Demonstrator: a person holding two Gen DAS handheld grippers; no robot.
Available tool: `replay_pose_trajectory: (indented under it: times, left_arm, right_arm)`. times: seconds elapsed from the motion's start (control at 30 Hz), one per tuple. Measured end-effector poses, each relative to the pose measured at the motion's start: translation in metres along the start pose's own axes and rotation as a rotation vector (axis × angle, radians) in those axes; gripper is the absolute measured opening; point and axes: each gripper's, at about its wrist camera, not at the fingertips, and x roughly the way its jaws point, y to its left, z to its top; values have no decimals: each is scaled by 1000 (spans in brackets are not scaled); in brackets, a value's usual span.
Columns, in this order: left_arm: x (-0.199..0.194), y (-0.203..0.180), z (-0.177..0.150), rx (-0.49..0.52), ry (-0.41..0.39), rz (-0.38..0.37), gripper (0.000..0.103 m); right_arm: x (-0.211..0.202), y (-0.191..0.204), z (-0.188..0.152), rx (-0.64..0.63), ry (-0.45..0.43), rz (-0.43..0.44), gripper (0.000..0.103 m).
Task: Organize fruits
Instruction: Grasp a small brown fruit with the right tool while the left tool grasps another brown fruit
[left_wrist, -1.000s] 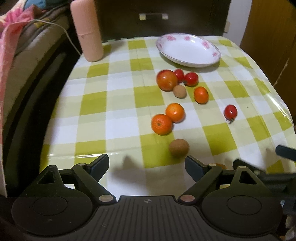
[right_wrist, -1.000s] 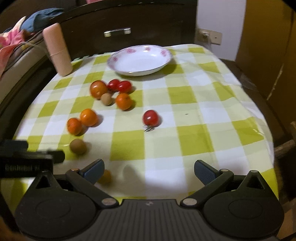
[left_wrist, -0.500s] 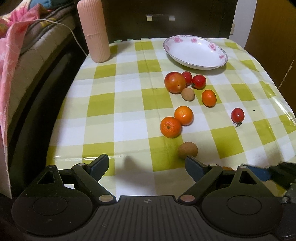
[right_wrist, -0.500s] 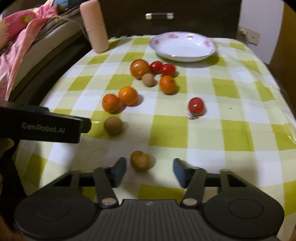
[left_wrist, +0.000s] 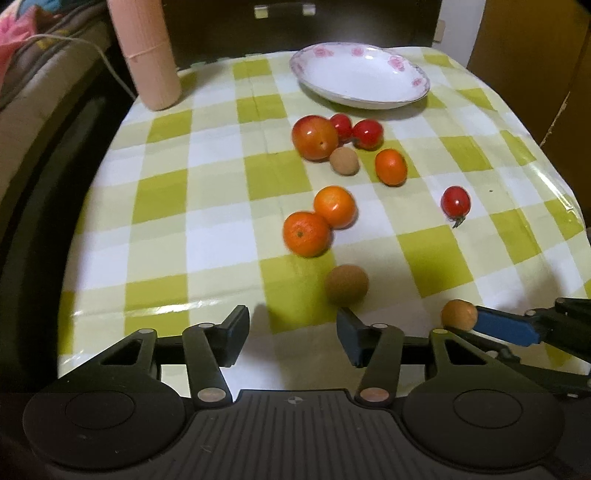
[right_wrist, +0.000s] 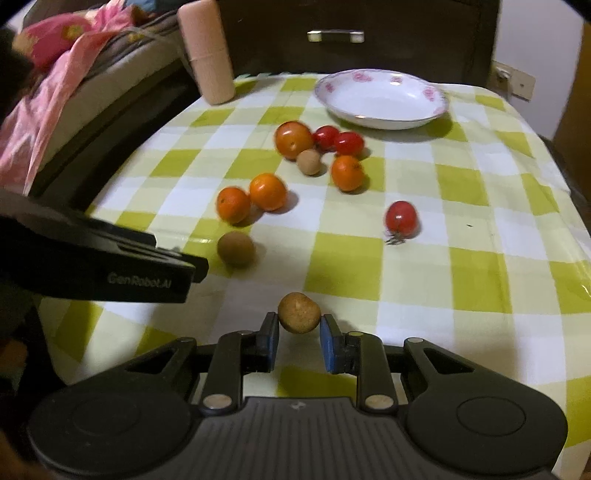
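Observation:
Fruit lies scattered on a green-and-white checked cloth (left_wrist: 207, 236). My right gripper (right_wrist: 298, 334) is shut on a small brown fruit (right_wrist: 298, 312) near the front edge; the same fruit (left_wrist: 458, 314) shows at a blue pad in the left wrist view. My left gripper (left_wrist: 291, 332) has its jaws closing with nothing between them. A second brown fruit (left_wrist: 346, 284) sits just beyond its right finger. Farther back are two oranges (left_wrist: 317, 221), a lone red tomato (left_wrist: 456, 201) and a cluster around a large tomato (left_wrist: 314, 137). A white flowered plate (left_wrist: 406, 92) stands empty at the back.
A tall pink cylinder (left_wrist: 146, 55) stands at the back left corner. A dark cabinet with a drawer handle (right_wrist: 335, 36) is behind the table. Bedding and pink cloth (right_wrist: 44, 110) lie off the left edge. The left gripper's body (right_wrist: 110, 266) reaches in from the left.
The right gripper's jaws came together on the small brown fruit near the front edge. The left gripper's jaws narrowed. Both hands stayed nearly in place.

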Motion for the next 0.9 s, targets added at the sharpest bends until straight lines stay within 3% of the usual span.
replay_pose_trajectory:
  times: [0.3, 0.57, 0.63, 0.7, 0.9]
  left_arm:
    - [18, -12, 11, 5, -13, -55, 62]
    - [27, -20, 13, 32, -26, -29, 61]
    - [27, -19, 13, 26, -34, -33, 59]
    - [28, -17, 14, 16, -37, -26, 49]
    - [23, -16, 9, 33, -32, -19, 40]
  right_arm:
    - [-2, -25, 4, 130, 10, 24, 24]
    - [-1, -34, 5, 173, 14, 34, 24]
    - [0, -35, 5, 180, 19, 35, 24]
    - [0, -35, 5, 185, 20, 34, 24]
    - [-1, -37, 7, 199, 15, 31, 24]
